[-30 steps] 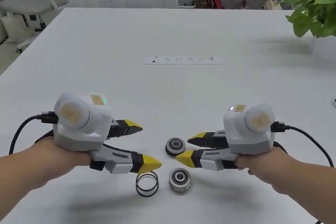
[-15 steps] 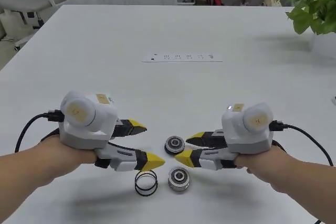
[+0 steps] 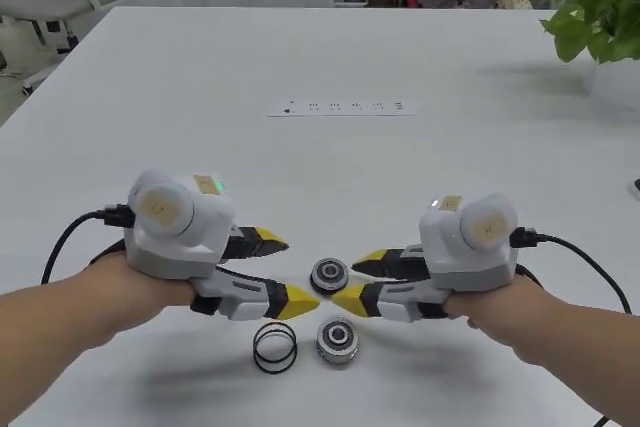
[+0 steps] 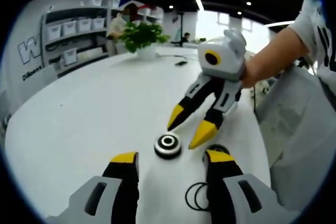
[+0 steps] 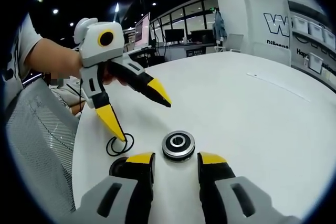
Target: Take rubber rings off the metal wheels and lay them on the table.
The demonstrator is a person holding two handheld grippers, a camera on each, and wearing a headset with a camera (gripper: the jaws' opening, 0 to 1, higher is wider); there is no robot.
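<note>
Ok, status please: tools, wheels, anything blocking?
Both open, empty: left tool, right tool, tips facing. Far wheel between them, dark ring looks on; near wheel looks bare. Loose rings on table. Nothing blocking.

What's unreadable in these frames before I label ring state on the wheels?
- Near wheel: right gripper view, partly behind right gripper's jaw; left gripper view, behind left gripper's jaw.
- Rubber rings: head view, overlapping, count unclear.
- Socket strip: head view, markings too small.
</note>
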